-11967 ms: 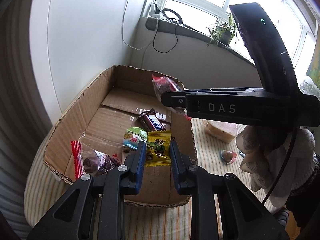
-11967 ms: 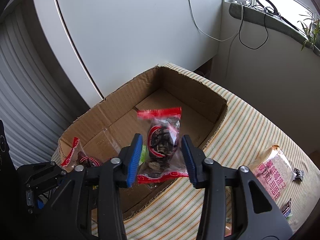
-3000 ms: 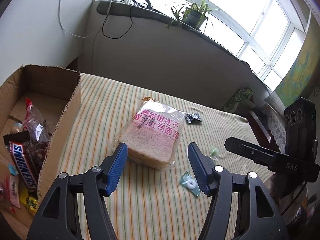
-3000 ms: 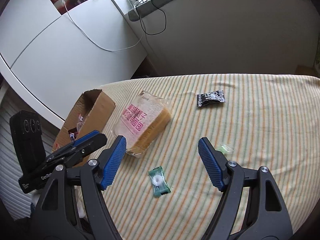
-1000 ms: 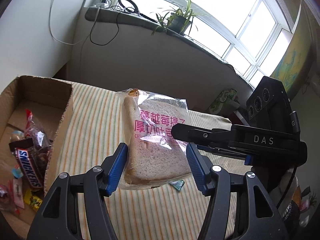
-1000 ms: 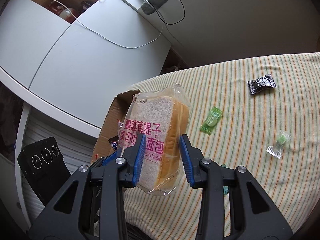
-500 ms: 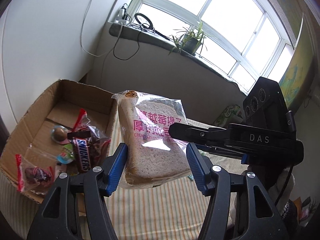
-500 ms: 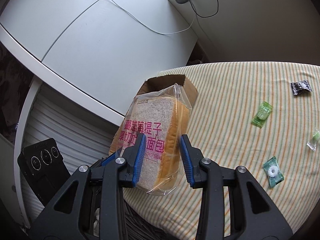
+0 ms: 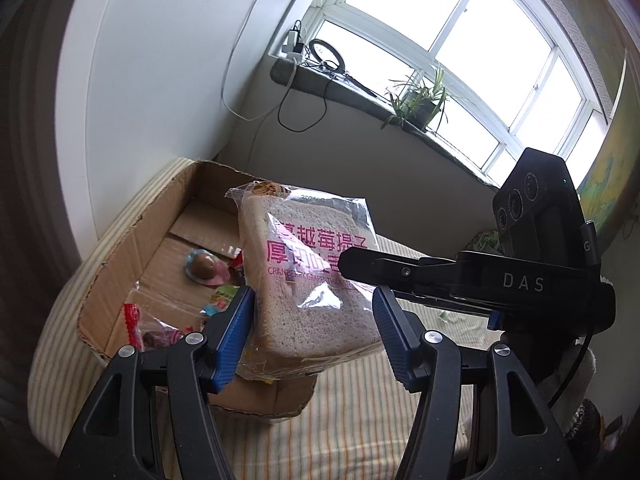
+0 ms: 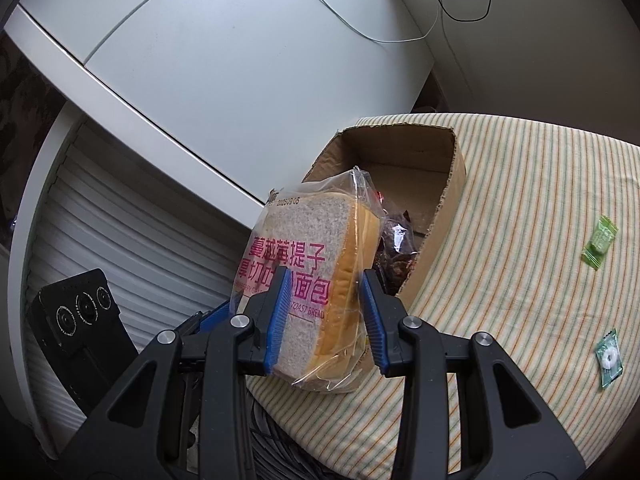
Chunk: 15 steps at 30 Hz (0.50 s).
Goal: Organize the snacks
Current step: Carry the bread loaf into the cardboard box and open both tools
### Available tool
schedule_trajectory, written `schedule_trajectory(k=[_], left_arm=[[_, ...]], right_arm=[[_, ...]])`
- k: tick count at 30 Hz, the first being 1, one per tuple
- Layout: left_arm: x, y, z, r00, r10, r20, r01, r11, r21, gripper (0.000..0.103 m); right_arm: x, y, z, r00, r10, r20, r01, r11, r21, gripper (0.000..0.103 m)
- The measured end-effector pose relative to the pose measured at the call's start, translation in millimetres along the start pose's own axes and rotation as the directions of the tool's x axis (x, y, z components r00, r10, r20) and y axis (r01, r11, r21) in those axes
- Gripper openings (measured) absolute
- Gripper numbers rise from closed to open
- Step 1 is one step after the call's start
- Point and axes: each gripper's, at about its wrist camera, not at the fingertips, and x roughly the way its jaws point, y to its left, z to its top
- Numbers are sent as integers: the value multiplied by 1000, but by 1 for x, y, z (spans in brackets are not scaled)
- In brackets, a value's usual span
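A clear bag of sliced toast bread with pink lettering is held upright in the air by both grippers. My left gripper is shut on its lower part, blue pads against both side edges. My right gripper is shut on it across the flat faces, and its black finger reaches in from the right in the left wrist view. The bread hangs over the near end of the open cardboard box, which holds several wrapped snacks, among them a brown jelly cup and a red-edged bag.
The box sits at the left end of the striped table, close to a white cabinet. A light green candy and a green mint lie on the cloth to the right. A gloved hand holds the right gripper.
Both grippers have carried the bread bag sideways from above the table to above the box, rolling slightly. Their grip on it is unchanged.
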Motion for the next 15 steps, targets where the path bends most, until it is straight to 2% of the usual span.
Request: schedule_trajectory(k=[6, 15], left_arm=[[1, 15, 5, 1000, 24, 2, -24, 1000, -3, 59], [5, 30, 10, 998, 63, 10, -63, 998, 3, 59]], right_arm=[[18, 16, 7, 1000, -26, -10, 26, 999, -37, 38], [33, 20, 19, 999, -30, -36, 28, 999, -41, 38]])
